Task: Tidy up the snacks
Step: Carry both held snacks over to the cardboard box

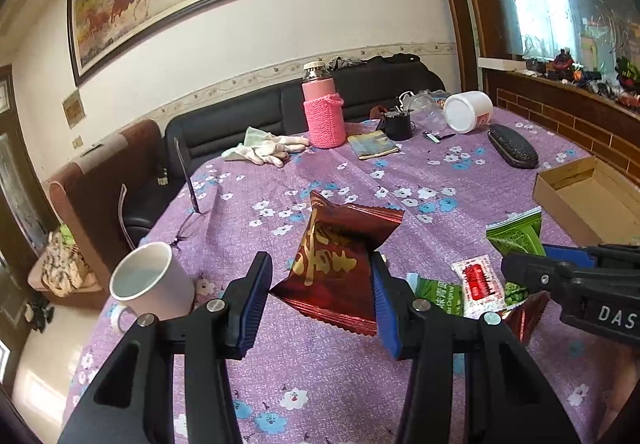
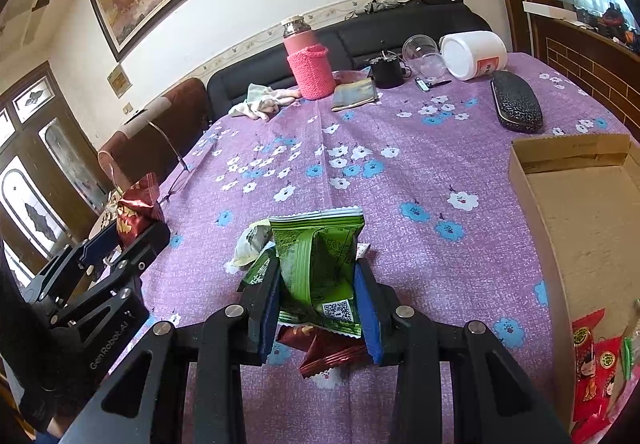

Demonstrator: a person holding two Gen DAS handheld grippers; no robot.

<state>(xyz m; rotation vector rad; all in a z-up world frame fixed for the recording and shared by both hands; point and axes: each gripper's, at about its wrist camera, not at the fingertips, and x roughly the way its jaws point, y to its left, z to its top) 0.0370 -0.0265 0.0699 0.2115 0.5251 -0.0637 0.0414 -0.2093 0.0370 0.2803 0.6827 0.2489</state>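
My left gripper (image 1: 320, 278) is shut on a dark red snack packet (image 1: 336, 264) with gold lettering, held upright above the purple flowered tablecloth (image 1: 340, 384). The right wrist view shows that same gripper (image 2: 124, 238) and packet (image 2: 136, 205) at the far left. My right gripper (image 2: 318, 278) is shut on a green snack packet (image 2: 320, 256), lifted just over a small pile. The pile holds another dark red packet (image 2: 330, 354), a green one (image 2: 256, 274) and a pale one (image 2: 250, 244). An open cardboard box (image 2: 520, 179) lies to the right, with red packets (image 2: 592, 368) in its near end.
A white mug (image 1: 148, 280) stands close to my left fingers, near the table's left edge, beside folded eyeglasses (image 1: 192, 228). At the back are a pink knit-sleeved bottle (image 1: 322, 111), white gloves (image 1: 268, 147), a tipped white jar (image 1: 468, 111) and a dark glasses case (image 1: 514, 145).
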